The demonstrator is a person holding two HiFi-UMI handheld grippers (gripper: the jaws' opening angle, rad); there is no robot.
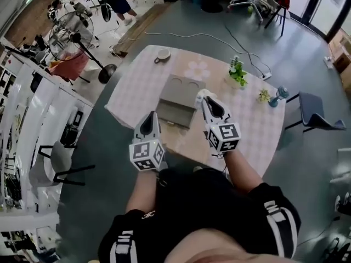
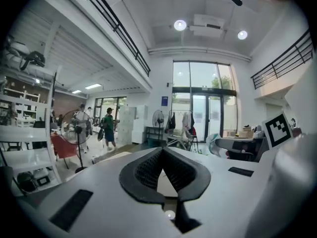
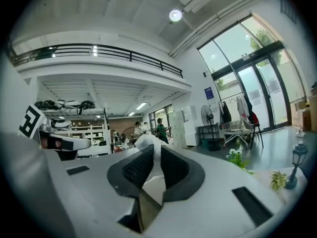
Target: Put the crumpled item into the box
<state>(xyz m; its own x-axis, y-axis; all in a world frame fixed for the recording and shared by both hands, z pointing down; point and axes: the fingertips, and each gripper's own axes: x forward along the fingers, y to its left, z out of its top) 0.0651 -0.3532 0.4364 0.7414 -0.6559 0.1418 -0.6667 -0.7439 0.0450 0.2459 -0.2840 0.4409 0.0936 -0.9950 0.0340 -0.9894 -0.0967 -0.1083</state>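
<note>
An open cardboard box (image 1: 181, 89) stands in the middle of the table (image 1: 258, 130), which has a pale checked cloth. My right gripper (image 1: 206, 99) hovers over the box's right edge, shut on the white crumpled item (image 1: 203, 93). In the right gripper view the crumpled item (image 3: 144, 140) sticks out past the tips of the right gripper (image 3: 155, 150). My left gripper (image 1: 149, 116) is at the box's near left corner, above the front flap. In its own view the left gripper (image 2: 162, 150) has its tips touching, with nothing held.
On the table are a white cup (image 1: 163, 54) at the far side, a green plant (image 1: 237, 71), a small plant (image 1: 264, 95) and a blue lantern figure (image 1: 281, 95) at the right. A chair (image 1: 312, 114) stands to the right, a floor fan (image 1: 77, 37) to the far left.
</note>
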